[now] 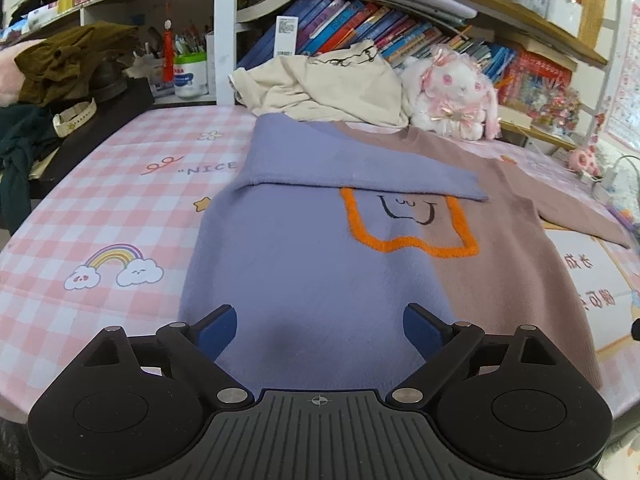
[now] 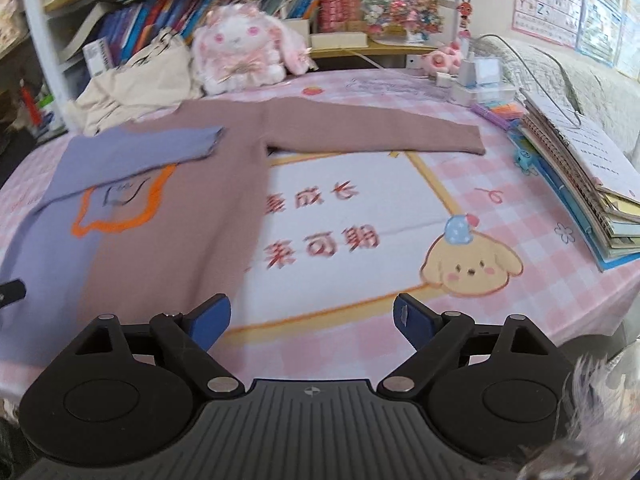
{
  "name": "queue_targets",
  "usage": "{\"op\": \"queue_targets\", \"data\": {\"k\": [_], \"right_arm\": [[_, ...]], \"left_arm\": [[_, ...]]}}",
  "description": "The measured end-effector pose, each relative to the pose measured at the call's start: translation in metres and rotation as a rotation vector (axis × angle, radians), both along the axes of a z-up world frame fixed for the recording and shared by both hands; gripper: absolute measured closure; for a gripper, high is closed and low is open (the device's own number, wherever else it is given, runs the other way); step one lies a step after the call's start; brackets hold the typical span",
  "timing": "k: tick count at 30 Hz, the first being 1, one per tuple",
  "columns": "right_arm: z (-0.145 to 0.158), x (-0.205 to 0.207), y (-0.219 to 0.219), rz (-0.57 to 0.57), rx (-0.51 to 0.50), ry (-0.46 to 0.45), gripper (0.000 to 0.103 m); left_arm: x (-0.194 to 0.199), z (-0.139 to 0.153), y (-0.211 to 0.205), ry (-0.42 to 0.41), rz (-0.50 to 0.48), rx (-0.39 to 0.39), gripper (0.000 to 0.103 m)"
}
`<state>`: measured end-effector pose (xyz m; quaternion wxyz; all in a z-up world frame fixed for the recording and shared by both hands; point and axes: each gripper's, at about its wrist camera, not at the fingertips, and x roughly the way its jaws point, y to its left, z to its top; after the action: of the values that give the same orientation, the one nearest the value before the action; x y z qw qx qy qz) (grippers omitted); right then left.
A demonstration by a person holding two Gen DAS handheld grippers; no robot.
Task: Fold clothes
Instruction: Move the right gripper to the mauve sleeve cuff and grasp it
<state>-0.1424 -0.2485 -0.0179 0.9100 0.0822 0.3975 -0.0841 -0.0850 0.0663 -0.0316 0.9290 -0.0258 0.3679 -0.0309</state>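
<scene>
Two-tone sweater (image 1: 320, 264), lavender and mauve: flat on your checked tablecloth (image 1: 120, 208), lavender sleeve (image 1: 340, 160) folded across its chest, mauve sleeve (image 2: 372, 130) outstretched. Your left gripper (image 1: 320, 326) hangs over its hem, jaws wide, empty. Your right gripper (image 2: 312, 318) sits beside its mauve edge, likewise wide, empty.

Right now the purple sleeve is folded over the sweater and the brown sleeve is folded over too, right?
Not quite. The purple sleeve is folded over the sweater, but the brown sleeve is not: it lies stretched straight out on the tablecloth. The right wrist view shows it.
</scene>
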Motion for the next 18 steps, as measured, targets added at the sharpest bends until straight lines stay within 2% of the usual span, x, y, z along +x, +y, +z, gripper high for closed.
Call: {"op": "queue_targets", "data": {"k": [3,9,18], "right_arm": [[-0.006,0.016,-0.023,0.003,0.022,-0.002,0.015],[-0.013,0.059,-0.069,0.106,0.025,-0.014,0.015],[-0.018,0.117,-0.159,0.180,0.091,-0.009,0.016]], "left_arm": [[0.009,-0.001,-0.016,0.019,0.039,0.017,0.010],[0.024,-0.006,-0.065,0.079,0.114,0.092,0.010],[0.006,0.005,-0.130,0.002,0.272,0.094,0.010]]}}
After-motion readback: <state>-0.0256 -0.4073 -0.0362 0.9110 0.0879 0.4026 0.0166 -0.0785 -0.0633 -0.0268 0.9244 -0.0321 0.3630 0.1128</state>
